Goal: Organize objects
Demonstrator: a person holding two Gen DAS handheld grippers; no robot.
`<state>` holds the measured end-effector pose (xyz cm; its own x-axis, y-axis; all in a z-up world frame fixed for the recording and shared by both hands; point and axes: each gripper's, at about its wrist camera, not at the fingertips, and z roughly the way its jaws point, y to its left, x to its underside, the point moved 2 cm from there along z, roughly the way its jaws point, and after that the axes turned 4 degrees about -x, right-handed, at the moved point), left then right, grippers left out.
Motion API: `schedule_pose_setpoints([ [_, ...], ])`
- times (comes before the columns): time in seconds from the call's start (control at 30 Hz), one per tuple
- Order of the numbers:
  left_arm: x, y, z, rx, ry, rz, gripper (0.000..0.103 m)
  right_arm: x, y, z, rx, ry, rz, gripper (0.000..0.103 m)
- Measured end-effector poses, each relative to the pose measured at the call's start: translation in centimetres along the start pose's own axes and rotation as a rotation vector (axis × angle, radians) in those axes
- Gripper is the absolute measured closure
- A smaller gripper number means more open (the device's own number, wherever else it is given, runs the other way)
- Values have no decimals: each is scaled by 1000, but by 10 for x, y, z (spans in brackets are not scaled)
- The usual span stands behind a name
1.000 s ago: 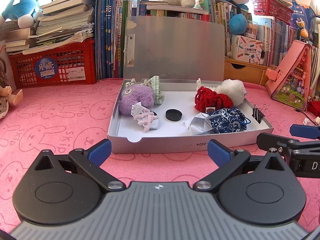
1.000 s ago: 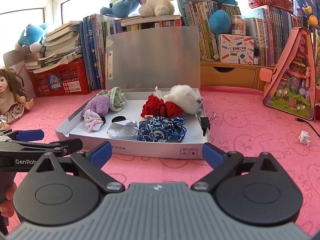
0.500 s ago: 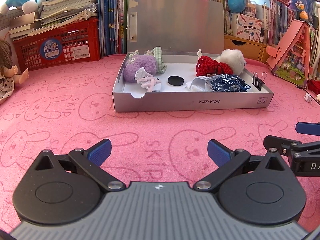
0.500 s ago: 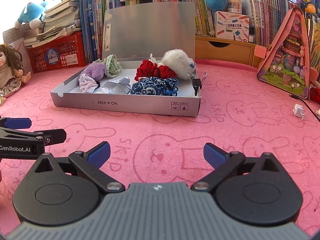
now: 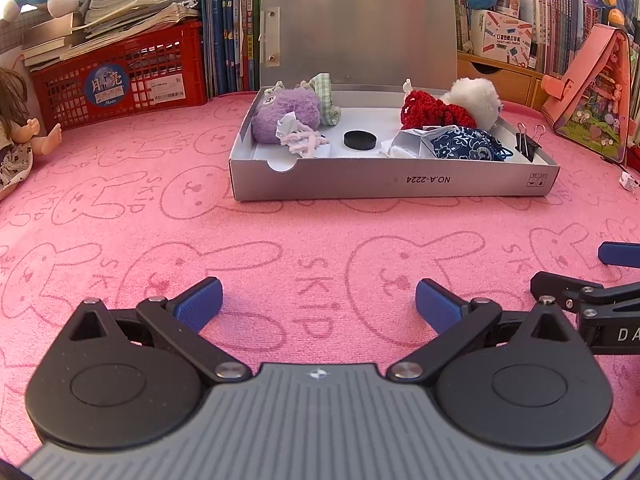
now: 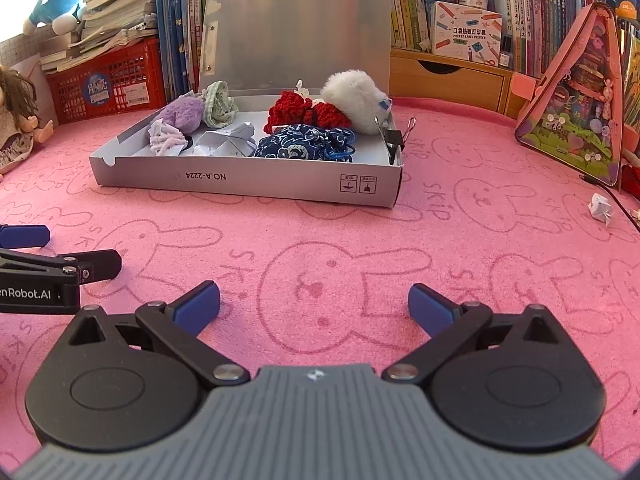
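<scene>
Two grippers are hovering side by side over a pink rabbit-print mat [image 5: 320,240]. Left gripper [image 5: 319,306] and right gripper [image 6: 314,304] are both standing wide apart, gripping nothing. Books [image 6: 404,4], a red crate [image 5: 120,76] and a doll [image 5: 16,132] are lining the room's far edge. Ahead of both grippers, well apart from them, a grey box [image 5: 392,182] is sitting with its lid raised, holding a purple plush [image 5: 286,114], black disc [image 5: 360,139], red knit item [image 6: 304,114], white plush [image 6: 354,98] and blue pouch [image 6: 304,146]. A binder clip [image 6: 394,136] is gripping the box's right wall. A crumpled paper scrap [image 6: 600,208] is lying on the mat, ahead and right of the right gripper.
</scene>
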<state>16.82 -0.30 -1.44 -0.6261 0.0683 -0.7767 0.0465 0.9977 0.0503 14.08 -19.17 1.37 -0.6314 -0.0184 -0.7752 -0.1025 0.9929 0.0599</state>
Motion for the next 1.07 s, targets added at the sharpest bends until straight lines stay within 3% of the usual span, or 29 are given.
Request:
schedule_pose_setpoints([
  [1.07, 1, 0, 2, -7, 0, -2, 0, 0, 0, 1, 2, 1, -4, 0],
])
